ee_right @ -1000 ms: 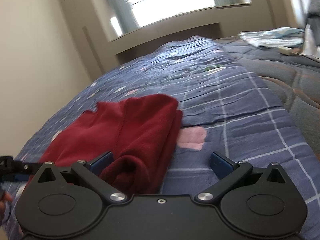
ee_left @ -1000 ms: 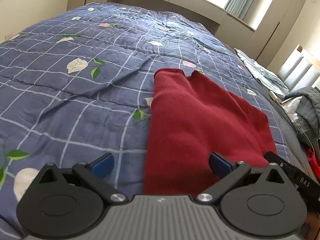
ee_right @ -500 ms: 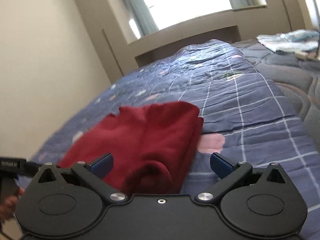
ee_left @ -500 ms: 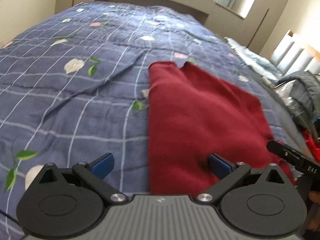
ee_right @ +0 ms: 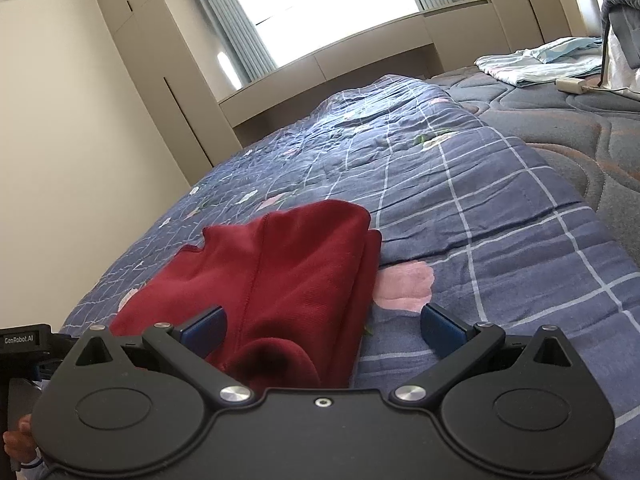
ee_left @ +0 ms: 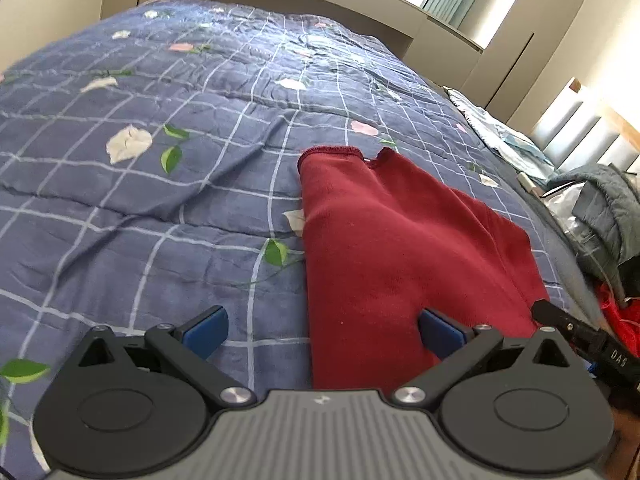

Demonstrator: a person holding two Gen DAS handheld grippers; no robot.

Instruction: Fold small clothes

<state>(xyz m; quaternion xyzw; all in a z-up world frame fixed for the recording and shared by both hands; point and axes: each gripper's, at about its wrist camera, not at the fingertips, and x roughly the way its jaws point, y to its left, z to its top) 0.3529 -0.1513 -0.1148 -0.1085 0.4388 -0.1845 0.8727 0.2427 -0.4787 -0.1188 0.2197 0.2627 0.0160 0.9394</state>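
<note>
A dark red knit garment [ee_left: 392, 248] lies folded lengthwise on the blue checked bedspread [ee_left: 160, 184], its hemmed end pointing away from me. My left gripper [ee_left: 322, 330] hovers open over the garment's near left edge, nothing between its blue pads. In the right wrist view the same red garment [ee_right: 288, 276] shows a rounded, bunched fold at its near end. My right gripper [ee_right: 322, 330] stands open above that near end, its left pad over the cloth, its right pad over the bedspread [ee_right: 500, 240].
A folded light blue cloth [ee_right: 536, 60] and a white charger [ee_right: 572, 85] lie on the grey mattress [ee_right: 580, 128] to the right. A grey jacket [ee_left: 608, 208] and red items [ee_left: 624, 316] pile at the bed's right side. Cabinets and a window stand beyond.
Both grippers stay open and have shifted slightly over the garment's near end; the views tilted and drew a little closer. The garment itself looks unmoved.
</note>
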